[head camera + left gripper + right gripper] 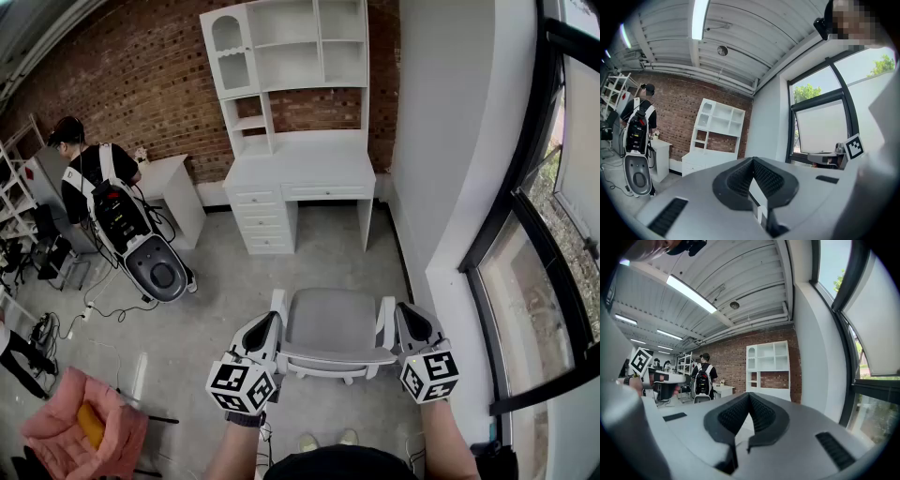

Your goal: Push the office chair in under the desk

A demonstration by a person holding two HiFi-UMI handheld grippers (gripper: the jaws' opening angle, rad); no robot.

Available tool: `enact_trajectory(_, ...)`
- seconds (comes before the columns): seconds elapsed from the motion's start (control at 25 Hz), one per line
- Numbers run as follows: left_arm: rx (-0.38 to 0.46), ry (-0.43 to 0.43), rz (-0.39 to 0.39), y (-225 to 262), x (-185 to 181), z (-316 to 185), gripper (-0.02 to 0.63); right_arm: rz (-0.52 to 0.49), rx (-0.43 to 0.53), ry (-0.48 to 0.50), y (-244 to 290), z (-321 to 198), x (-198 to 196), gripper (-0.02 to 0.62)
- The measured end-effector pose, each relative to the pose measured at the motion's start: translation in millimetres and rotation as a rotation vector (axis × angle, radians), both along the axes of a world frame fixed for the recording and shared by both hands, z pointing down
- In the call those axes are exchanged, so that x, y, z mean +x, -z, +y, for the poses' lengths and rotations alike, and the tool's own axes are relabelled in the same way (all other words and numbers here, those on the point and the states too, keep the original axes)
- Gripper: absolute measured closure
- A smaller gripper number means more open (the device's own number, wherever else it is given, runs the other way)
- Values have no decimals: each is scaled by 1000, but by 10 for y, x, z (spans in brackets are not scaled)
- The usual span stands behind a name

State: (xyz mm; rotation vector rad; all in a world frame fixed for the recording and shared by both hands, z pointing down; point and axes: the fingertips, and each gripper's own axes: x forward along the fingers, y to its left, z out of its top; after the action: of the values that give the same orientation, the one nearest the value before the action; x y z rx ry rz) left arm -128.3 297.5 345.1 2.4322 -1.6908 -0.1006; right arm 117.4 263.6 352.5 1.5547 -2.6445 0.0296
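A grey office chair [330, 326] with white armrests stands on the floor in front of me, its back nearest me. It is about a chair's length short of the white desk with a hutch [302, 173] [712, 152] [768, 373] on the brick wall. My left gripper [265, 330] [752, 161] is shut and empty, close beside the chair's left armrest [278, 307]. My right gripper [413, 323] [749, 397] is also shut and empty, just outside the right armrest [386, 321]. Whether either touches the chair I cannot tell.
A white wall pillar [450, 141] and a dark-framed window [553, 234] close off the right. At left are a person with a backpack [94, 183], a small white table [173, 187], a white-and-black machine [155, 267], floor cables [94, 309] and a pink cushion [84, 427].
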Motion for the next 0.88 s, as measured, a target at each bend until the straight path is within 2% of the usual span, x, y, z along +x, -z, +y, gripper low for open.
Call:
enact_trajectory(0.44,-27,8,-12,-138,-15,-17,600,0,-24,-8,-136,9,12,591)
enact_trajectory(0.6,-45,46,2,-256,-88,-110,600,-14,-47,-1,-227,-48,41,591)
enact_trajectory(0.72,-137,116,118,-610,-289,-115,600,-82,-125,-11,-489,-34,126,591)
enact_trajectory(0.88,-322,269,314,-1289,-680,-34,598,-307,-331,-107,-1030,-20,432,589)
